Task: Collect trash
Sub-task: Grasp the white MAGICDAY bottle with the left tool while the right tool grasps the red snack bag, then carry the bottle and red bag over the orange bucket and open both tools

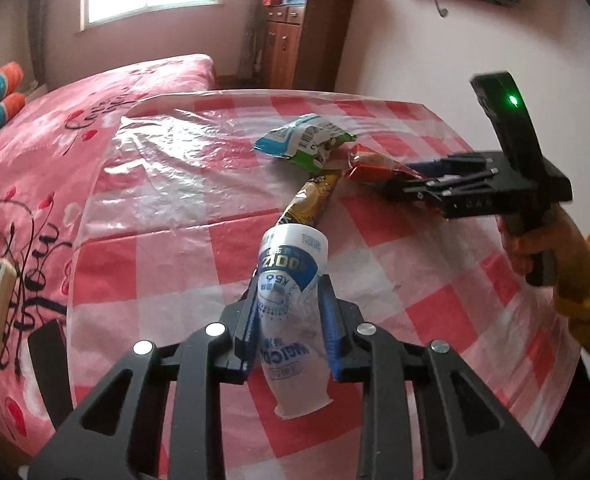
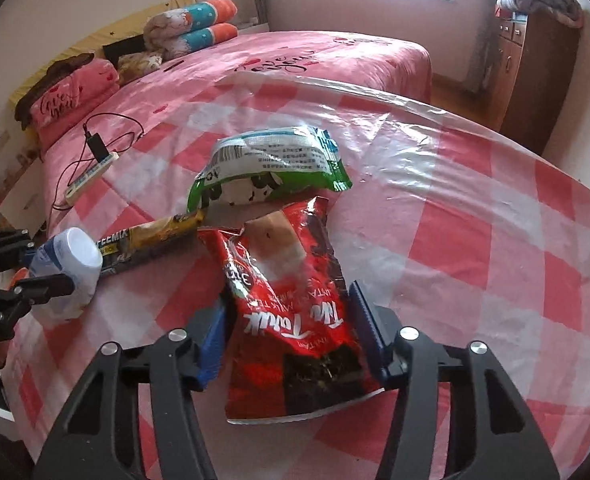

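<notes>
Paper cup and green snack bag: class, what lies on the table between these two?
The gold coffee-mix sachet stretches from the paper cup, held in the left tool, toward the green snack bag; the left wrist view shows it best.

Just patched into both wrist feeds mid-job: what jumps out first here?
Each gripper has trash between its fingers: the left gripper clamps a crumpled white-and-blue paper cup, and the right gripper straddles a red foil snack bag. Beyond them, a green-and-white wrapper and a brown coffee-mix sachet lie on the pink checked plastic tablecloth.
</notes>
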`<move>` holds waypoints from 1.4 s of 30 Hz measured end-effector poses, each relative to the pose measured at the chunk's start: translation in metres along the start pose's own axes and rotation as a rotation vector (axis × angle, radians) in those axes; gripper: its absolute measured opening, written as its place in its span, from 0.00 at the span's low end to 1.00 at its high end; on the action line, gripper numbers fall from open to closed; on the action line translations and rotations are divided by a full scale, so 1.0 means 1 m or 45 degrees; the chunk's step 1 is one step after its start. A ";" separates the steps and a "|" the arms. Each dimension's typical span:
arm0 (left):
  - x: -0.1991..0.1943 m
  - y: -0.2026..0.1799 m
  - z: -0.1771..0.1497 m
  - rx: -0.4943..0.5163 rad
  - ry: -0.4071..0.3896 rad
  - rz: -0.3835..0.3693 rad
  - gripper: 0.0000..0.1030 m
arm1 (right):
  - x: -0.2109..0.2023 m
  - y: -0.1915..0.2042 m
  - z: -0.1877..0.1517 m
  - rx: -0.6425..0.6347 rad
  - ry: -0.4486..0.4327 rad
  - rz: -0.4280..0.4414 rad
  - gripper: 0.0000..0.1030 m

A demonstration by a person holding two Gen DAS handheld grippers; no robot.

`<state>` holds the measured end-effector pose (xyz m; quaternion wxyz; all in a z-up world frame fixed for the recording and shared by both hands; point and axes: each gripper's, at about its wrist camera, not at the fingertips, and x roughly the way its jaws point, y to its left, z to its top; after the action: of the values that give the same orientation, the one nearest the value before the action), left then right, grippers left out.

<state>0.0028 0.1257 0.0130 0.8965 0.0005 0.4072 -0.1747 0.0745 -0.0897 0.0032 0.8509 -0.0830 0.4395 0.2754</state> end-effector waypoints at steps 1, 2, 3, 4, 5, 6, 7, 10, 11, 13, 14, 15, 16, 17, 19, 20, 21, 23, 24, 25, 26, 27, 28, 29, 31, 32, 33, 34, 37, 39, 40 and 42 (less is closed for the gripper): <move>-0.001 0.000 0.000 -0.015 -0.002 0.005 0.27 | -0.001 0.001 -0.002 -0.003 -0.004 0.000 0.52; -0.001 -0.001 -0.001 -0.029 -0.004 0.010 0.27 | -0.002 0.002 -0.003 -0.004 -0.009 0.001 0.51; -0.002 -0.001 -0.002 -0.042 -0.006 0.016 0.27 | -0.003 0.003 -0.005 -0.002 -0.013 0.001 0.50; -0.003 -0.001 -0.002 -0.061 -0.008 0.018 0.27 | -0.006 0.004 -0.008 0.003 -0.021 -0.002 0.50; -0.005 -0.001 -0.003 -0.080 -0.010 0.019 0.26 | -0.007 0.005 -0.010 0.007 -0.025 -0.003 0.49; -0.006 0.000 -0.003 -0.089 -0.013 0.021 0.26 | -0.009 0.005 -0.012 0.014 -0.030 -0.004 0.49; -0.007 -0.001 -0.004 -0.096 -0.016 0.026 0.26 | -0.011 0.006 -0.014 0.024 -0.035 -0.004 0.49; -0.010 -0.002 -0.006 -0.113 -0.024 0.036 0.25 | -0.016 0.008 -0.021 0.049 -0.047 -0.001 0.48; -0.011 -0.003 -0.007 -0.120 -0.027 0.038 0.24 | -0.019 0.009 -0.024 0.059 -0.052 -0.004 0.47; -0.012 -0.005 -0.010 -0.126 -0.034 0.045 0.24 | -0.021 0.012 -0.028 0.067 -0.056 -0.013 0.47; -0.013 -0.006 -0.011 -0.132 -0.038 0.044 0.24 | -0.023 0.014 -0.031 0.069 -0.058 -0.018 0.47; -0.013 -0.007 -0.012 -0.138 -0.040 0.041 0.24 | -0.026 0.015 -0.034 0.076 -0.060 -0.021 0.46; -0.014 -0.008 -0.014 -0.148 -0.044 0.036 0.23 | -0.027 0.017 -0.036 0.081 -0.061 -0.022 0.46; -0.016 -0.009 -0.015 -0.157 -0.051 0.032 0.23 | -0.028 0.018 -0.039 0.093 -0.064 -0.022 0.46; -0.018 -0.012 -0.016 -0.176 -0.059 0.019 0.23 | -0.033 0.020 -0.045 0.116 -0.070 -0.021 0.46; -0.020 -0.014 -0.017 -0.182 -0.061 0.013 0.23 | -0.036 0.022 -0.050 0.130 -0.075 -0.018 0.46; -0.021 -0.017 -0.018 -0.184 -0.064 0.011 0.23 | -0.039 0.023 -0.054 0.148 -0.081 -0.012 0.46; -0.025 -0.021 -0.019 -0.189 -0.072 0.002 0.22 | -0.044 0.025 -0.062 0.182 -0.090 0.004 0.46; -0.026 -0.023 -0.020 -0.193 -0.075 -0.003 0.22 | -0.046 0.026 -0.066 0.199 -0.093 0.014 0.46; -0.028 -0.025 -0.021 -0.197 -0.076 -0.009 0.22 | -0.049 0.027 -0.070 0.218 -0.097 0.027 0.46; -0.030 -0.027 -0.023 -0.197 -0.075 -0.012 0.22 | -0.053 0.028 -0.074 0.239 -0.102 0.039 0.46; -0.031 -0.029 -0.024 -0.196 -0.075 -0.015 0.22 | -0.055 0.030 -0.076 0.252 -0.108 0.047 0.46; -0.032 -0.031 -0.025 -0.196 -0.076 -0.020 0.22 | -0.059 0.032 -0.080 0.264 -0.115 0.052 0.46; -0.034 -0.033 -0.027 -0.197 -0.079 -0.027 0.22 | -0.063 0.033 -0.082 0.275 -0.123 0.060 0.46; -0.039 -0.036 -0.030 -0.199 -0.087 -0.033 0.22 | -0.070 0.036 -0.087 0.301 -0.136 0.079 0.46; -0.041 -0.037 -0.032 -0.200 -0.089 -0.036 0.21 | -0.074 0.037 -0.090 0.315 -0.147 0.090 0.46; -0.043 -0.038 -0.034 -0.201 -0.091 -0.039 0.21 | -0.077 0.039 -0.092 0.321 -0.156 0.096 0.46; -0.046 -0.039 -0.036 -0.205 -0.097 -0.042 0.21 | -0.080 0.042 -0.095 0.328 -0.166 0.097 0.46; -0.052 -0.039 -0.042 -0.219 -0.102 -0.048 0.21 | -0.085 0.048 -0.101 0.349 -0.165 0.118 0.46; -0.055 -0.038 -0.046 -0.224 -0.101 -0.049 0.21 | -0.090 0.054 -0.107 0.359 -0.171 0.120 0.46; -0.058 -0.038 -0.048 -0.229 -0.105 -0.051 0.21 | -0.090 0.055 -0.109 0.365 -0.171 0.123 0.46; -0.062 -0.036 -0.053 -0.243 -0.108 -0.056 0.21 | -0.092 0.060 -0.115 0.383 -0.169 0.144 0.46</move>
<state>-0.0851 0.1186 0.0284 0.9047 -0.1013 0.3838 -0.1546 -0.0808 -0.1200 0.0134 0.8641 0.0885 0.4225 0.2590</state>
